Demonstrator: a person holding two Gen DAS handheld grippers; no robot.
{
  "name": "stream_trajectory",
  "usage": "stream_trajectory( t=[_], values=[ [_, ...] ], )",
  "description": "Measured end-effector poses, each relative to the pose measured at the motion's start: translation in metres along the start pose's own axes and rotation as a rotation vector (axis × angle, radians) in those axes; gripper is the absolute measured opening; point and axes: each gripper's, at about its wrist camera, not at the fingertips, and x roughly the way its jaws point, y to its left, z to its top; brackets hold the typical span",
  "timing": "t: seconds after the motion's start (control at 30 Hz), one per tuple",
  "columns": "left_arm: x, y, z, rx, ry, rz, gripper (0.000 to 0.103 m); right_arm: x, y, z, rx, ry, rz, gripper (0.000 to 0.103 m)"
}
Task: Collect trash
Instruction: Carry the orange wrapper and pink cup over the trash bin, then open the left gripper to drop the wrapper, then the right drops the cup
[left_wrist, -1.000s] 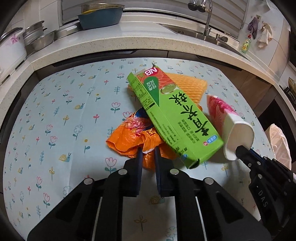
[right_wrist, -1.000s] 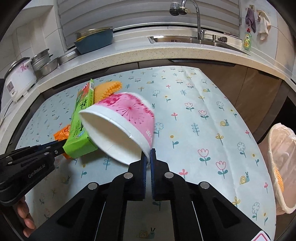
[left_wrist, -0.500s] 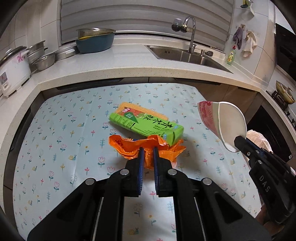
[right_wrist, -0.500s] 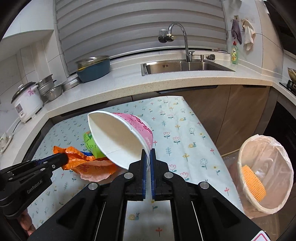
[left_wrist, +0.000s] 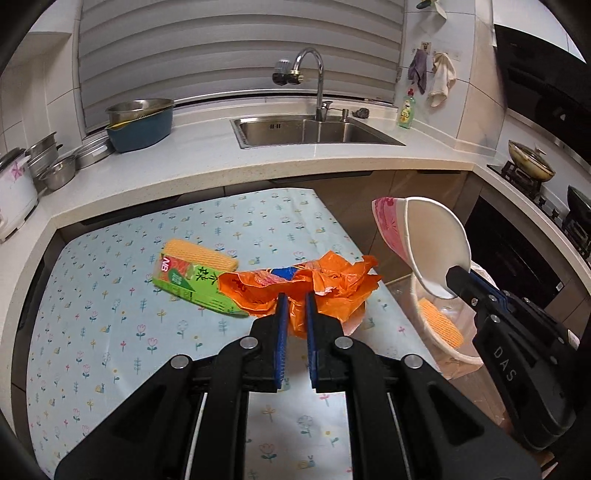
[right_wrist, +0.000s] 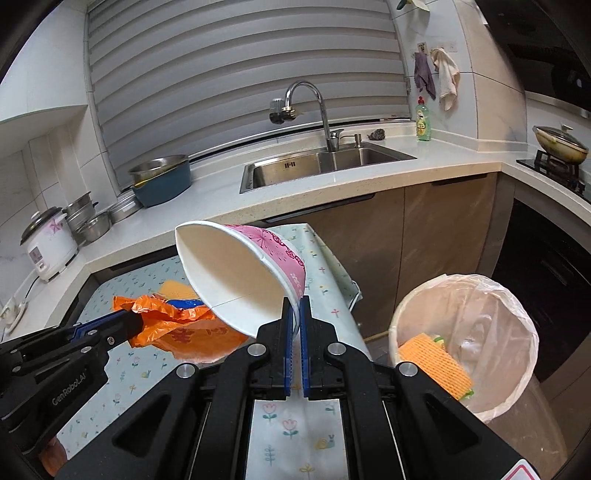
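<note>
My left gripper (left_wrist: 294, 297) is shut on a crumpled orange plastic bag (left_wrist: 325, 284) and holds it above the table's right edge; the bag also shows in the right wrist view (right_wrist: 177, 325). My right gripper (right_wrist: 293, 301) is shut on the rim of a pink-and-white paper bowl (right_wrist: 236, 273), tilted on its side in the air; the bowl shows at the right in the left wrist view (left_wrist: 424, 240). A green carton (left_wrist: 192, 284) and a yellow sponge (left_wrist: 201, 253) lie on the floral tablecloth (left_wrist: 110, 314). The lined trash bin (right_wrist: 469, 332) stands on the floor right of the table.
The bin holds an orange sponge (right_wrist: 432, 358). Behind the table runs a counter with a sink (right_wrist: 325, 162), a blue basin (right_wrist: 162, 184), steel pots (right_wrist: 88, 221) and a rice cooker (right_wrist: 46, 243). A stove with a pan (right_wrist: 561, 147) is at the right.
Both grippers have risen and swung right toward the bin, carrying the orange bag and the bowl. The carton and the yellow sponge stayed on the table.
</note>
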Motion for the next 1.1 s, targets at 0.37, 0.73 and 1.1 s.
stream_trajectory(
  t=[0.37, 0.73, 1.1],
  values=[
    [0.002, -0.079, 0.006, 0.085, -0.003, -0.056, 0.009, -0.024, -0.076, -0.001, 0.083, -0.028, -0.070, 0.004],
    [0.024, -0.147, 0.010, 0.154, 0.028, -0.114, 0.009, -0.034, -0.148, -0.005, 0.168, -0.036, -0.141, 0.004],
    [0.052, -0.196, 0.012, 0.218, 0.068, -0.152, 0.009, -0.033, -0.191, -0.010, 0.215, -0.025, -0.187, 0.004]
  ],
)
